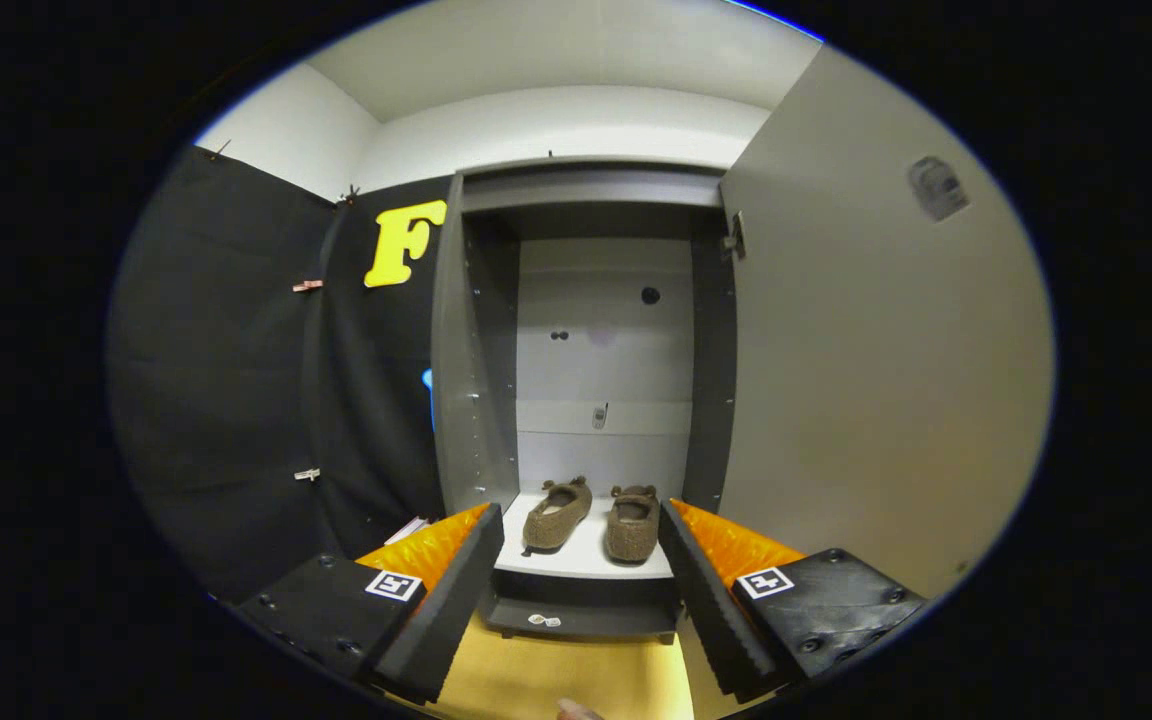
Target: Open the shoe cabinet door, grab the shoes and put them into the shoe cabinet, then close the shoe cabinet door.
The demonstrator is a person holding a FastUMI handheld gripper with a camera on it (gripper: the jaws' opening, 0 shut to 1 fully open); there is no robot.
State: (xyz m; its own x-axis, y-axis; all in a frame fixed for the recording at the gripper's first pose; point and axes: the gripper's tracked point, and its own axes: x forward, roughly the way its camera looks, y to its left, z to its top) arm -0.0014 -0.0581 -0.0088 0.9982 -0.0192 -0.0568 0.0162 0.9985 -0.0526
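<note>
The tongs (581,590) stand spread wide and hold nothing, their two black fingers (456,590) framing the bottom of the cabinet (476,400). Both shoes (591,518) already sit on the white bottom shelf (586,560), side by side, straight ahead of the tongs and a little beyond the fingertips, toes toward us and heels to the back wall. So, as I judge it, the placing is done and only the closing is left.

What matters now is the door (866,380). It hangs swung fully open off to the right of the tongs, hinged at the cabinet's right edge, its broad grey face running back toward us alongside the right finger. That finger is the nearer one to it. The likely next move is to bring the tongs rightward, get behind or against the door's free edge, and sweep it leftward across the opening. The shoes lie well inside the shelf front, so the door should clear them.
</note>
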